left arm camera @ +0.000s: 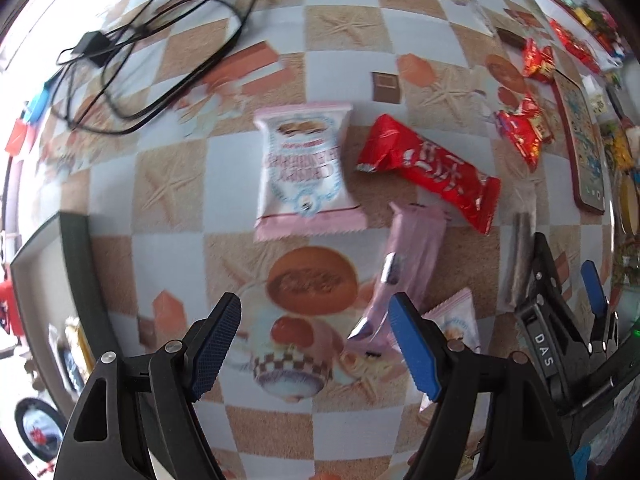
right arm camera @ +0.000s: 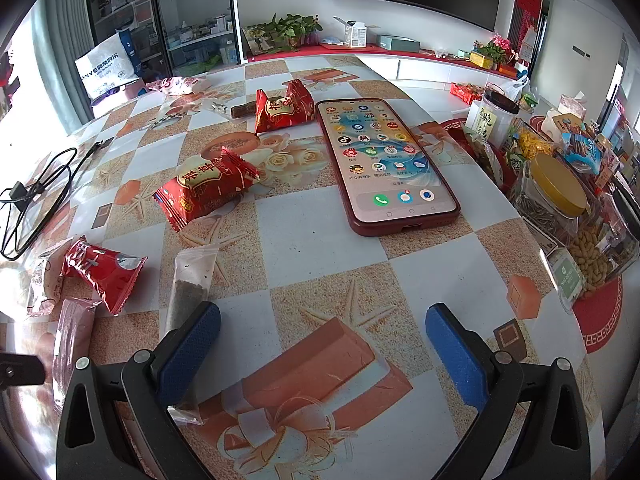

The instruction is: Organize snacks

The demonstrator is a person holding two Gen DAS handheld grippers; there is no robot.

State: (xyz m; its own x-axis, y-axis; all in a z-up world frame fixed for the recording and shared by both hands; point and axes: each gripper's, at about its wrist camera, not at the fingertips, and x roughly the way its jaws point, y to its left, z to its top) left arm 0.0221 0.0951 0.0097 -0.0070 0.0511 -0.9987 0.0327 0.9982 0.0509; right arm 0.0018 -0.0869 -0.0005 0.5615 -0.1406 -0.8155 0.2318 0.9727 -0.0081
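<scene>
Below the left wrist camera, the left claw (left arm camera: pixel 316 344) hangs wide and empty over the bench (left arm camera: pixel 168 184). A pink-and-white snack packet (left arm camera: pixel 306 168) lies at 12 o'clock from it, a red bar wrapper (left arm camera: pixel 432 168) at 1 o'clock, a pale pink bar (left arm camera: pixel 404 268) just beside the blue finger (left arm camera: pixel 412 344).

From the right wrist, the right claw (right arm camera: pixel 322 344) gapes wide, holding nothing. A phone (right arm camera: pixel 384 160) lies at 12 o'clock. At 2 o'clock a yellow-lidded jar (right arm camera: pixel 556 196) holds dark seeds; a clear tub (right arm camera: pixel 592 256) holds peanuts.
</scene>
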